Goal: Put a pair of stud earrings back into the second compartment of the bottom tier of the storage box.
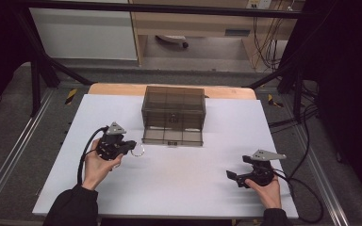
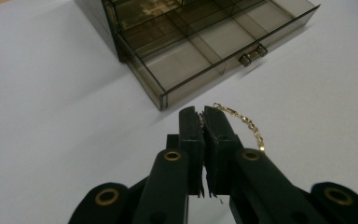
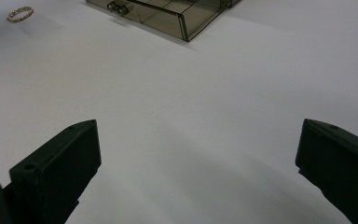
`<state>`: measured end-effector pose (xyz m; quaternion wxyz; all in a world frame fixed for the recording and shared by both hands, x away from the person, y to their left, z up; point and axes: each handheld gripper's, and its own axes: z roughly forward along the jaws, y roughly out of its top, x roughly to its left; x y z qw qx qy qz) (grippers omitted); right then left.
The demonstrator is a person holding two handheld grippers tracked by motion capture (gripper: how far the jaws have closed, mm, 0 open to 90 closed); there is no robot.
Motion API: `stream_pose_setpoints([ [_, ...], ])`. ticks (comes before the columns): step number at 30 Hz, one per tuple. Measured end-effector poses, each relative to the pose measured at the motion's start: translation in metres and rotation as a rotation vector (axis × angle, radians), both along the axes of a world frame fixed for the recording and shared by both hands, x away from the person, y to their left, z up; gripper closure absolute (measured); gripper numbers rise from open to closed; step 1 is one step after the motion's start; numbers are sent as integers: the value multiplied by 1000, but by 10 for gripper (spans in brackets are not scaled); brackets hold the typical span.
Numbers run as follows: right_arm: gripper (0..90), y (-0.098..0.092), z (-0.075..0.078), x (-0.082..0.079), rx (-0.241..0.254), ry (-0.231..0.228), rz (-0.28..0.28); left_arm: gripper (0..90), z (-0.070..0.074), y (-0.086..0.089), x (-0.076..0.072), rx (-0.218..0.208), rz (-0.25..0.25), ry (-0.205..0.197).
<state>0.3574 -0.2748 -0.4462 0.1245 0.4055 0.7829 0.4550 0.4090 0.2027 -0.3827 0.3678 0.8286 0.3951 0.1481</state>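
Note:
A smoky see-through drawer box (image 1: 173,109) stands at the back middle of the white table, and its lowest drawer (image 1: 172,137) is pulled out, showing bare compartments (image 2: 191,51). My left gripper (image 1: 132,145) is held just left of the drawer's front, shut on a thin gold chain bracelet (image 2: 247,123). The bracelet hangs as a small loop (image 1: 138,150) from the closed tips (image 2: 204,112). It also appears as a far-off loop (image 3: 20,14) in the right gripper view. My right gripper (image 1: 234,177) rests at the front right with its jaws wide open (image 3: 198,135) and nothing between them.
The white tabletop (image 1: 179,188) lies on a wooden board whose edge shows at the back (image 1: 118,89). Black frame bars and cables run along the right side (image 1: 306,141). The drawer's small latch handle (image 2: 253,54) faces me.

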Motion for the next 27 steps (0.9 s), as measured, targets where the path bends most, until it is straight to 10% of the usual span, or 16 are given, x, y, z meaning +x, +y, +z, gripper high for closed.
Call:
stream_pose_setpoints([
  [27, 7, 0, 0, 0, -6, 7, 3, 865, 12, -62, 30, 12, -48, 0],
])
